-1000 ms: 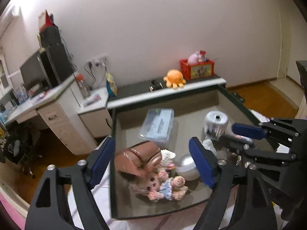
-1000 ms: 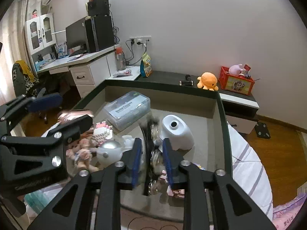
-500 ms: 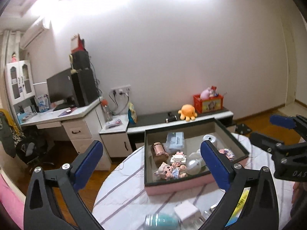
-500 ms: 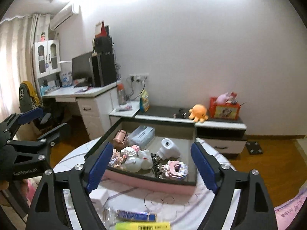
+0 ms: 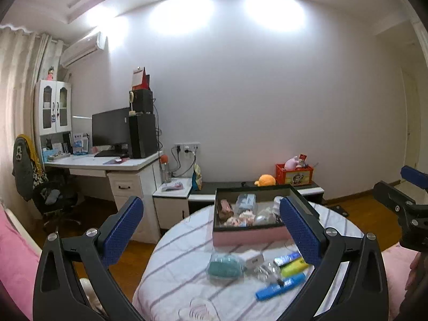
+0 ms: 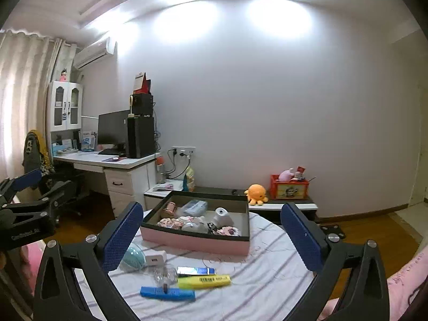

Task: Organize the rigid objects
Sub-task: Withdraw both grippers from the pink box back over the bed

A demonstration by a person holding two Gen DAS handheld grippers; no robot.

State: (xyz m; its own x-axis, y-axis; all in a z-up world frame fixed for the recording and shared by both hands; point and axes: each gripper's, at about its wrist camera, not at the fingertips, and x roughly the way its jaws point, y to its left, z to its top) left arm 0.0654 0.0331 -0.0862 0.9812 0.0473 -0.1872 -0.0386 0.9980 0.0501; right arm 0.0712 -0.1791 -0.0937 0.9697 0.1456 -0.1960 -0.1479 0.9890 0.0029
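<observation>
While both hand-held grippers [image 5: 211, 230] [image 6: 211, 232] gape empty | pink box [image 6: 195, 238] beyond fingertips | right just widened

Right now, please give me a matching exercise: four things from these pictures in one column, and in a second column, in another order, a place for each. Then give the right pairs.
Things:
1. yellow highlighter
2. orange octopus toy
3. white camera-shaped toy
4. monitor

Places:
A. on the desk, beside the black computer tower
B. inside the pink box
C. on the striped tablecloth, in front of the pink box
D. on the low cabinet by the wall, left of the red box

Pairs: 1-C, 2-D, 3-B, 4-A
</observation>
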